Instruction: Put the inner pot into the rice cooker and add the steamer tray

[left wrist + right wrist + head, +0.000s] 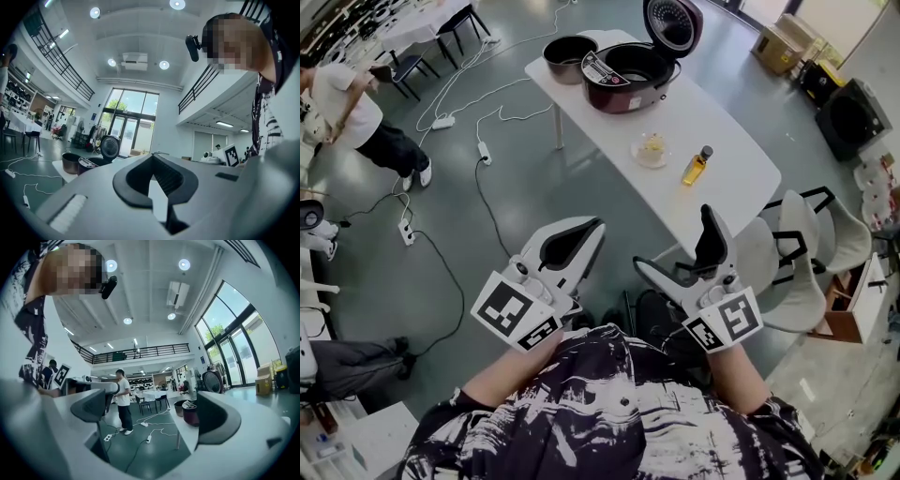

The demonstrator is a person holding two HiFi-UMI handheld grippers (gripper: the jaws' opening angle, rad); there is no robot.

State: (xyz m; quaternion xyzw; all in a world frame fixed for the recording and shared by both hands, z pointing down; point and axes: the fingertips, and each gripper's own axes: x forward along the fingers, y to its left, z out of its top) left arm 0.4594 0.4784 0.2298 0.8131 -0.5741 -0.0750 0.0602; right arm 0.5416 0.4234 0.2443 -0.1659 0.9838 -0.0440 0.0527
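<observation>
Right gripper (675,239) sits close to the body with its jaws spread wide and nothing between them, which looks like readiness for a wide rim. Left gripper (579,236) is beside it, jaws closed tip to tip and empty. Both point level toward the white table (722,122), which is well apart from them, so no reach is under way. On the table the rice cooker (623,75) stands with its lid (672,23) tipped back and its well bare, open to receive the pot. The inner pot (567,52) rests just beside the cooker, at the far corner. Nearer are a small dish (652,148) and a bottle (697,166). A steamer tray I cannot pick out for sure.
</observation>
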